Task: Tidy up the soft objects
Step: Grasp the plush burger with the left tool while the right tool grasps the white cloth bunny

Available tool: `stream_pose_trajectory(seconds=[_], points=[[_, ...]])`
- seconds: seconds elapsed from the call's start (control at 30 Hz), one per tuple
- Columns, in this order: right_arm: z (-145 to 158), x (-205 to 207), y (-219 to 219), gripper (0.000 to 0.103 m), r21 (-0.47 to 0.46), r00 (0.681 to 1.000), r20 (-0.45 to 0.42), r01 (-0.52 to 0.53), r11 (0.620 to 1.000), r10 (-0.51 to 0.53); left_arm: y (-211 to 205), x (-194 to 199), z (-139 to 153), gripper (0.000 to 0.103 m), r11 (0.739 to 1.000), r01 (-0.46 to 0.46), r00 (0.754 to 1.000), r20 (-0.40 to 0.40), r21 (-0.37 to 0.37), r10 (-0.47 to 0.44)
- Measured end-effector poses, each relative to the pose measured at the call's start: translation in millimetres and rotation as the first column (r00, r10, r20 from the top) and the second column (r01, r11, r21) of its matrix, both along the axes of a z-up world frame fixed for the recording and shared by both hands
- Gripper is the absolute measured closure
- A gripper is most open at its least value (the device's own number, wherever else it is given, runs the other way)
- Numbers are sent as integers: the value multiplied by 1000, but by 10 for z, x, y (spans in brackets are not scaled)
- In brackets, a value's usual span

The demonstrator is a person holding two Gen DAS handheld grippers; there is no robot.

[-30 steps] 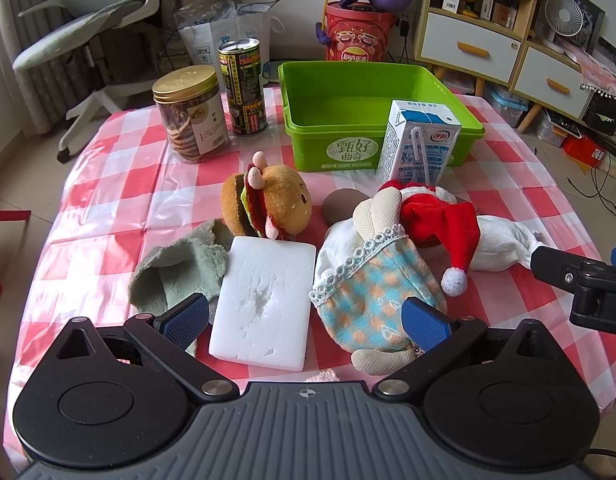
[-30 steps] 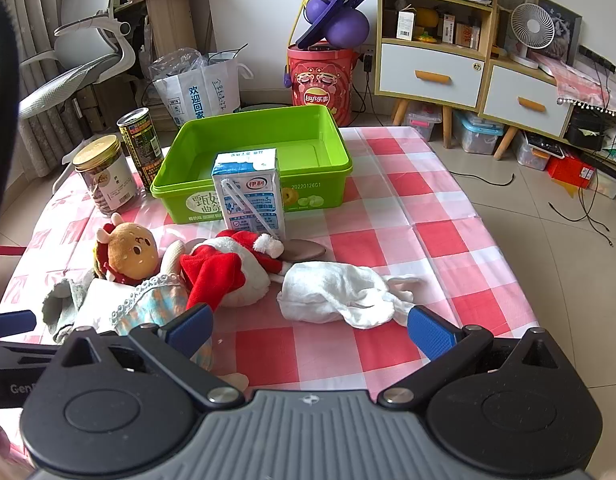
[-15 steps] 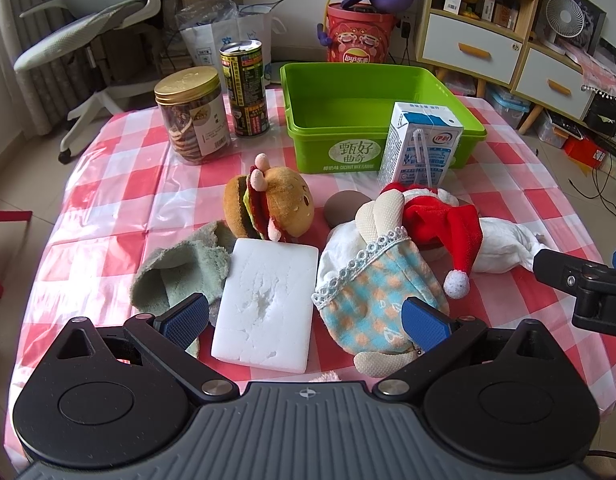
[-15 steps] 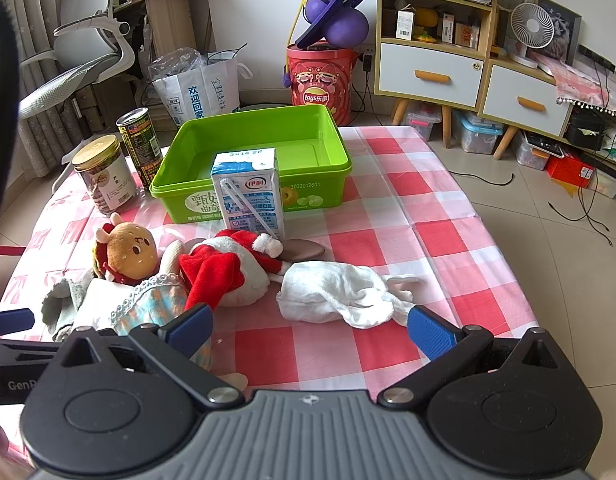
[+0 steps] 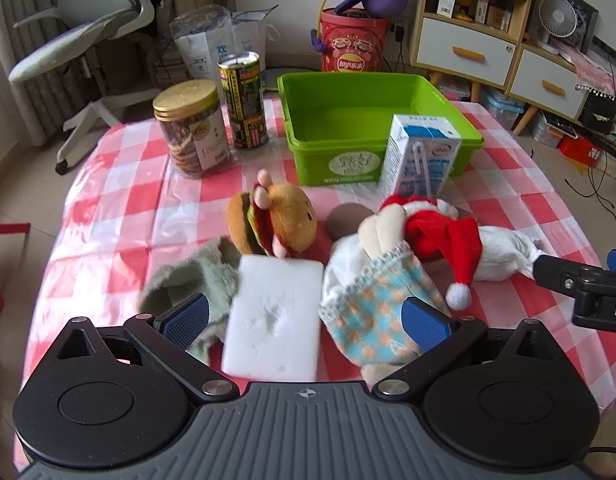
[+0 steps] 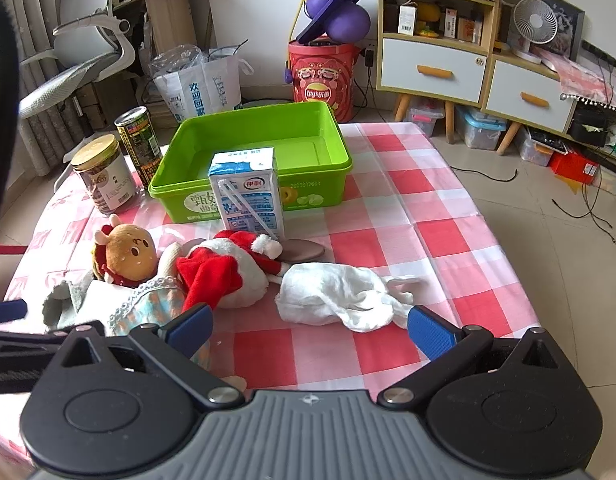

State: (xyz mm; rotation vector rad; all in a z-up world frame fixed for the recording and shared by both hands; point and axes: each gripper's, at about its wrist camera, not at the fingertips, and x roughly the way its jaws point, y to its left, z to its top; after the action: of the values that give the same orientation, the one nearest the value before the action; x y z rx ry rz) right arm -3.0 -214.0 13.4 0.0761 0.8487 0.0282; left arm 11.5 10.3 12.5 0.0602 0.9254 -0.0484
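Note:
Soft things lie on the checked table: a white sponge block, a grey-green cloth, a burger plush, a Santa-hat doll in a checked dress and a white cloth. An empty green bin stands behind them. My left gripper is open, low over the sponge's near end. My right gripper is open, just short of the white cloth; it also shows in the left wrist view. The doll and burger plush show in the right wrist view too.
A milk carton stands right in front of the bin. A gold-lidded jar and a tall can stand at the back left. An office chair, bags, a red tub and drawers are beyond the table.
My left gripper has moved slightly forward toward the sponge and toys. The right gripper has hardly moved. Both stay open.

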Motion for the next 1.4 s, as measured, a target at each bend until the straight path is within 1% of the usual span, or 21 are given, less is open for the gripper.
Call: stream_pose_trajectory(seconds=[0.07,0.17,0.27,0.33,0.4,0.47,0.53,0.63,0.7,0.73,0.8,0.87,0.9,0.97,1.0,1.07,1.1,1.17,1.2,1.27,1.4], points=[[18,61,-43,30,3,1000,-3,-6,1000,6,54,30,12,5,1000,11,1000,16,-10,-11],[71,177,-123,30,42,1000,-7,-17,999,17,134,136,9,5,1000,18,1000,-10,-19,-18],[96,367,-181,30,80,999,-40,-14,997,17,239,283,17,5,998,30,999,-32,-50,-32],[67,515,-236,30,119,997,-74,-11,993,20,319,399,11,5,997,32,999,-22,-67,-34],[8,634,-280,30,151,995,-98,-13,988,28,401,509,-39,5,996,34,999,-3,-81,-34],[-100,727,-340,30,164,994,-112,4,986,15,490,630,-133,6,995,20,1000,-13,-100,-21],[-243,815,-407,30,163,989,-149,34,986,-10,569,761,-218,9,989,10,998,-54,-150,-18],[-429,931,-514,34,192,975,-219,82,978,-39,653,893,-288,9,976,-8,998,-58,-220,-5],[-538,987,-580,38,230,963,-265,118,966,-54,684,965,-340,9,968,-24,998,-65,-249,8],[-589,1010,-599,42,249,957,-284,133,959,-59,697,999,-370,10,963,-32,997,-75,-267,12],[-673,1042,-601,45,276,949,-310,143,951,-53,702,1055,-421,14,955,-41,995,-95,-295,14],[-726,1066,-576,53,281,945,-324,145,949,-48,682,1102,-468,17,955,-49,995,-100,-292,20],[-740,1073,-560,55,279,944,-326,145,949,-48,667,1116,-487,18,957,-50,995,-99,-286,22],[-765,1079,-529,65,271,943,-331,144,952,-48,642,1151,-531,28,960,-58,994,-102,-275,30],[-772,1078,-514,67,270,942,-333,144,952,-48,634,1159,-550,30,960,-63,994,-107,-273,35],[-793,1081,-493,77,266,942,-332,139,954,-44,630,1161,-564,31,961,-72,994,-100,-269,46],[-795,1078,-488,79,265,944,-329,134,955,-42,633,1162,-563,33,960,-75,994,-97,-270,50],[-782,1073,-486,89,267,947,-318,127,955,-37,648,1168,-556,39,957,-84,994,-92,-276,61],[-771,1065,-493,91,272,949,-312,123,954,-34,658,1166,-555,40,955,-91,994,-92,-281,67],[-748,1056,-504,103,288,953,-303,118,950,-27,672,1163,-547,46,951,-101,993,-89,-293,78],[-672,1028,-505,103,288,961,-276,108,952,-25,686,1149,-519,51,946,-117,992,-86,-304,95]])
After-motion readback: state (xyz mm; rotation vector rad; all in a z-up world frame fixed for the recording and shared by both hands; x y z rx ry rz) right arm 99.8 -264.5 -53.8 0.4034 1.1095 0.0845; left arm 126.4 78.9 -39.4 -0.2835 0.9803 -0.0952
